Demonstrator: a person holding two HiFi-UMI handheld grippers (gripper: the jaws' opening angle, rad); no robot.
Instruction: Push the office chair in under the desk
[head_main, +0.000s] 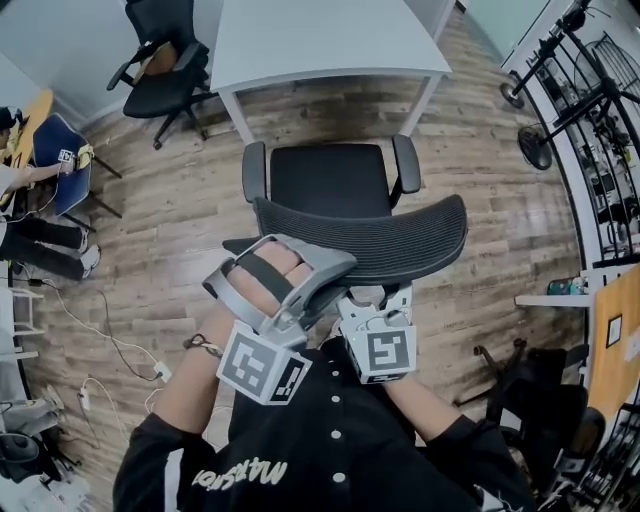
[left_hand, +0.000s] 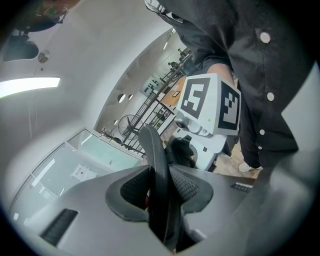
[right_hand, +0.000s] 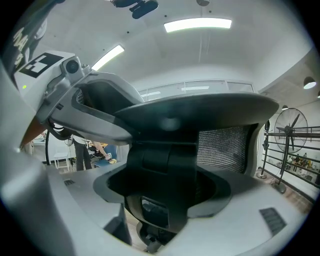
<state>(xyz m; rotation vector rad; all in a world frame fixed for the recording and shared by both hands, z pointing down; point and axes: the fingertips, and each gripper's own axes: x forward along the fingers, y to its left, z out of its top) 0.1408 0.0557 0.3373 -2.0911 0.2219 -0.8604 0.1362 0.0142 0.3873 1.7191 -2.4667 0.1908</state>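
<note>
A black office chair (head_main: 330, 178) stands on the wooden floor, its seat toward the white desk (head_main: 320, 40) and just short of the desk's front edge. Its curved mesh backrest (head_main: 400, 240) is nearest me. My left gripper (head_main: 335, 268) is shut on the backrest's top edge, which shows as a thin black rim (left_hand: 152, 145) pinched between the pads. My right gripper (head_main: 378, 296) sits beside it, just below the backrest's top. Its jaws close round the black back support (right_hand: 167, 165) behind the mesh (right_hand: 222, 145). The left gripper's body (right_hand: 95, 110) shows there too.
A second black chair (head_main: 165, 60) stands left of the desk. A blue chair (head_main: 58, 150) and a seated person are at the far left. Cables (head_main: 110, 340) lie on the floor at the left. A fan (head_main: 535, 145) and metal racks line the right side.
</note>
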